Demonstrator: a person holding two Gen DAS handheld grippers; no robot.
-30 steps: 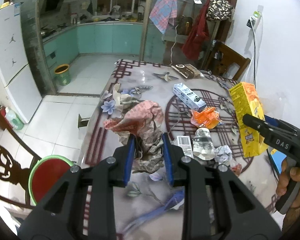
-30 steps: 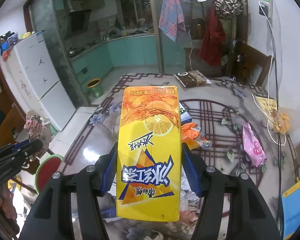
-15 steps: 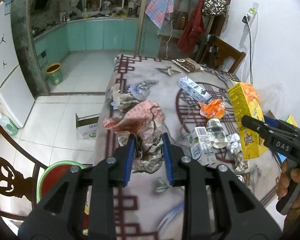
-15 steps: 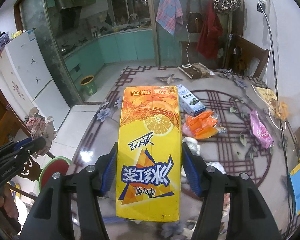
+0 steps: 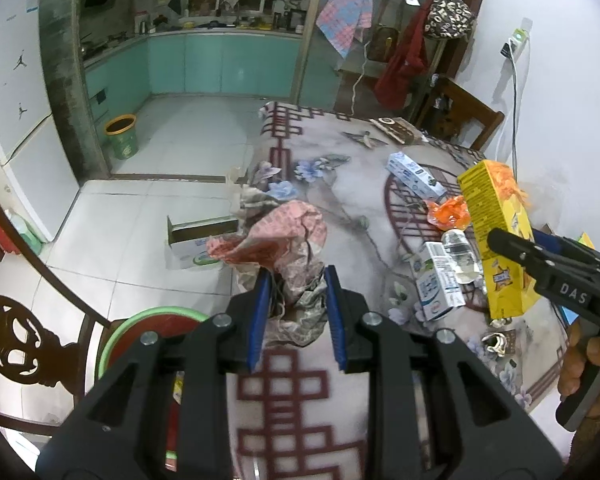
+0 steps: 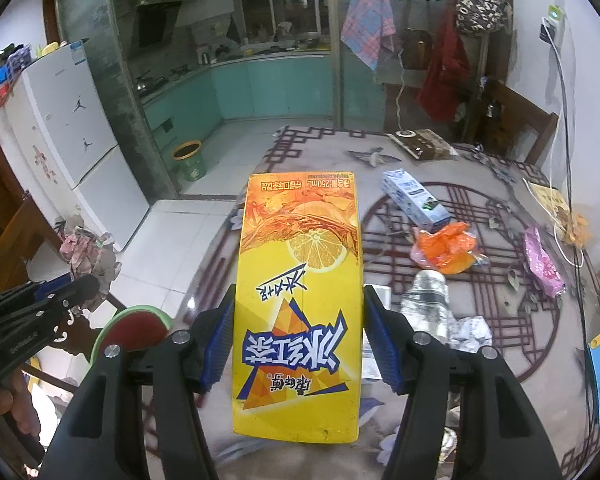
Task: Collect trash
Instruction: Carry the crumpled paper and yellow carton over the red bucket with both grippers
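Left gripper (image 5: 296,312) grips crumpled paper (image 5: 288,240) — right gripper (image 6: 298,340) yellow carton (image 6: 300,300), seemingly airborne.

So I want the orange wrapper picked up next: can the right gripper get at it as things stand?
Probably not yet. The right gripper is shut on the yellow drink carton, so its jaws are full. The orange wrapper lies uncovered on the table ahead, so the way looks free once the carton is dropped.

The room was lit dimly and evenly from overhead, with a cool greenish cast. A pale sheen of glare lay on the glossy tablecloth (image 5: 352,216) and the white floor tiles (image 5: 148,216). Both fisheye views bent straight lines at the edges and darkened into black corners. The nearest tablecloth pattern looked smeared and soft.
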